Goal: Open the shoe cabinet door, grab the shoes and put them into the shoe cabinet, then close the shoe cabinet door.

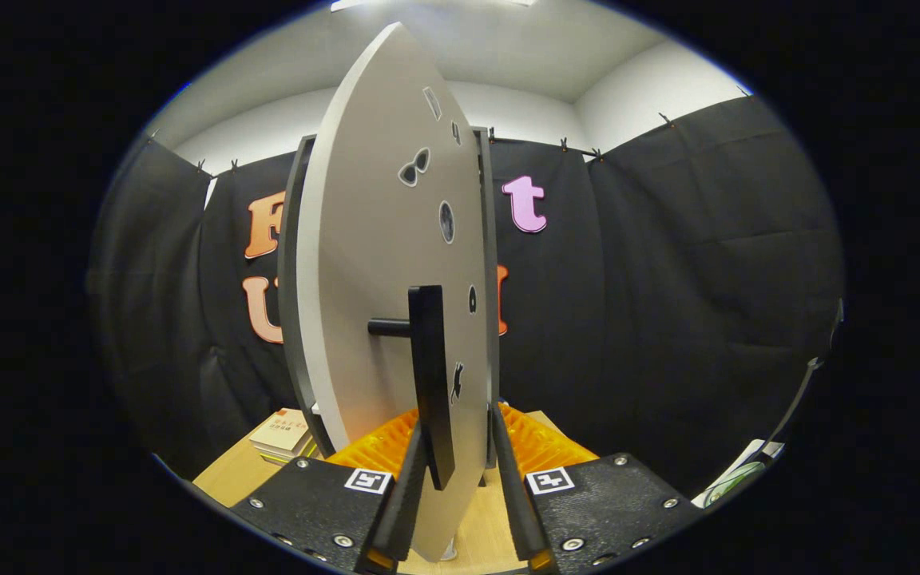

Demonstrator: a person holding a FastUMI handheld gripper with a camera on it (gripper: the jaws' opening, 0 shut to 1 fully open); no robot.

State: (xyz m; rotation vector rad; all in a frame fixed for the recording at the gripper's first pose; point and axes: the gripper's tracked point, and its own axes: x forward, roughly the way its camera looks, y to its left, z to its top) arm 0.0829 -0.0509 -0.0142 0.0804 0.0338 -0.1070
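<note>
Two fingers of the gripper reach forward with the shoe cabinet door standing edge-on between them. The jaws are parted, one finger on each side of the door's lower edge and its dark bar handle; whether either finger presses on the handle or the door I cannot tell. The handle stands upright on a short peg jutting from the pale door face, just ahead of the fingers. That face carries several small cut-out shapes. Behind the door, the dark frame of the cabinet shows along its far edges. Below lies a light wooden surface, with a stack of books off to the left beside the cabinet's foot. No shoes can be made out.
</note>
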